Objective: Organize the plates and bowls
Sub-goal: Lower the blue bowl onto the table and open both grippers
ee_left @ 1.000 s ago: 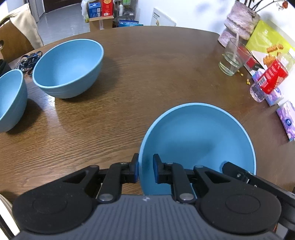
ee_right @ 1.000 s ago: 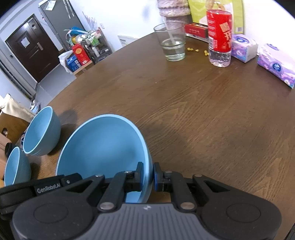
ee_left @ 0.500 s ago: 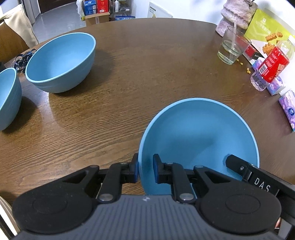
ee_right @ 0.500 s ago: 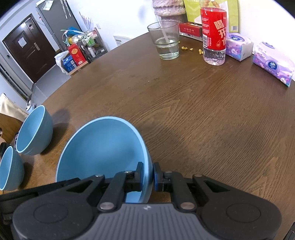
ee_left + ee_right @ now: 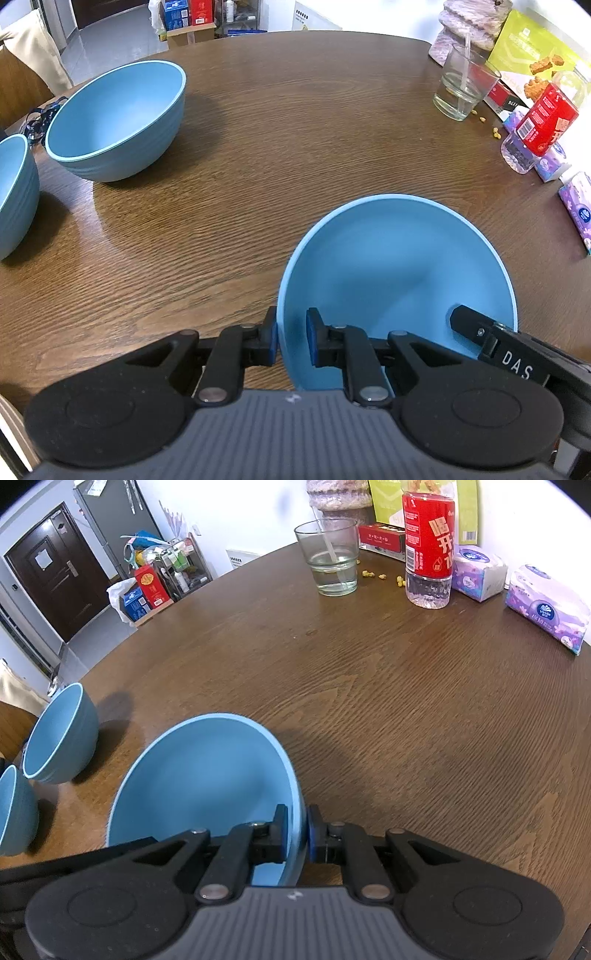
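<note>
A large blue bowl (image 5: 399,273) (image 5: 207,782) is gripped at two opposite sides of its rim, over the brown wooden table (image 5: 295,147). My left gripper (image 5: 291,339) is shut on the rim's left side, one pad outside and one inside. My right gripper (image 5: 297,830) is shut on the rim's right side; its finger (image 5: 480,332) shows inside the bowl in the left wrist view. A second blue bowl (image 5: 114,118) (image 5: 59,734) stands upright at the far left. A third blue bowl (image 5: 14,195) (image 5: 14,808) stands beside it, cut by the frame edge.
At the table's far right stand a glass with a straw (image 5: 463,86) (image 5: 334,561), a red-labelled bottle (image 5: 543,125) (image 5: 428,550), tissue packs (image 5: 546,609) and a snack box (image 5: 532,59). Yellow crumbs lie near the glass. A chair (image 5: 26,74) stands behind the left bowls.
Both grippers keep their hold on the bowl's rim. The background has shifted only slightly in both views.
</note>
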Available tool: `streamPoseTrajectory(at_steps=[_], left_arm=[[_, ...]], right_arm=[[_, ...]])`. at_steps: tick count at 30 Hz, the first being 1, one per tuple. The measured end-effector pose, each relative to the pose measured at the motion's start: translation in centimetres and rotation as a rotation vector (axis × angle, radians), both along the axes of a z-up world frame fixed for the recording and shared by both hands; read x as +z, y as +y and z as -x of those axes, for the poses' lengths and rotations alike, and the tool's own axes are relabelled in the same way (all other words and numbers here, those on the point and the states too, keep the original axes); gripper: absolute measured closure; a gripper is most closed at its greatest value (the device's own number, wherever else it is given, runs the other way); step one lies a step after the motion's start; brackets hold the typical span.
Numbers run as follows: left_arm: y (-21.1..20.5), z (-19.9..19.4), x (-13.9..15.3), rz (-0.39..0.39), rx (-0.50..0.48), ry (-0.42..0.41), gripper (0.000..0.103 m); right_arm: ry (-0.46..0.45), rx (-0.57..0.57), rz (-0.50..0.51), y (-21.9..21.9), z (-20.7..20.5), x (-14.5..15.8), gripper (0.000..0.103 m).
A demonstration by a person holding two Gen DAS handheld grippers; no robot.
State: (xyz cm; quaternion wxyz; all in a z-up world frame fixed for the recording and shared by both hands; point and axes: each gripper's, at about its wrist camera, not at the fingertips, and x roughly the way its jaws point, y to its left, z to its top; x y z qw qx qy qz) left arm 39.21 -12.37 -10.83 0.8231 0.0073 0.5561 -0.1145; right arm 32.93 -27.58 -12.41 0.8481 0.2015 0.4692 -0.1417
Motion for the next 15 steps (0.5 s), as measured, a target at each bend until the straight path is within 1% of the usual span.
streamPoseTrajectory(at_steps=[7,8,10,12,13,14,15], left_arm=[[-0.3,0.3,0.2,-0.003,-0.010,-0.010,0.087],[-0.3,0.3,0.2,-0.007,-0.009,-0.012,0.086],[-0.3,0.3,0.3,-0.010,-0.003,-0.016,0.084],[-0.1,0.3,0.4,-0.016,0.004,-0.023,0.078],[0.0,0.3,0.5,-0.019,0.007,-0.029,0.073],[0.1,0.4,0.6,-0.023,0.011,-0.035,0.068],[0.2,0.4,0.8,-0.024,0.014,-0.041,0.065]], right_arm=[[0.011,-0.003,-0.014,-0.4,0.2,-0.5,0.093],[0.013,-0.004,-0.019,-0.6,0.2,-0.5,0.090],[0.012,-0.009,-0.026,-0.8,0.3,-0.6,0.089],[0.008,-0.015,-0.022,-1.0,0.4,-0.5,0.087],[0.006,-0.018,-0.022,-1.1,0.5,-0.5,0.084],[0.004,-0.022,-0.024,-1.2,0.5,-0.4,0.078],[0.001,-0.025,-0.025,-1.3,0.6,-0.4,0.074]])
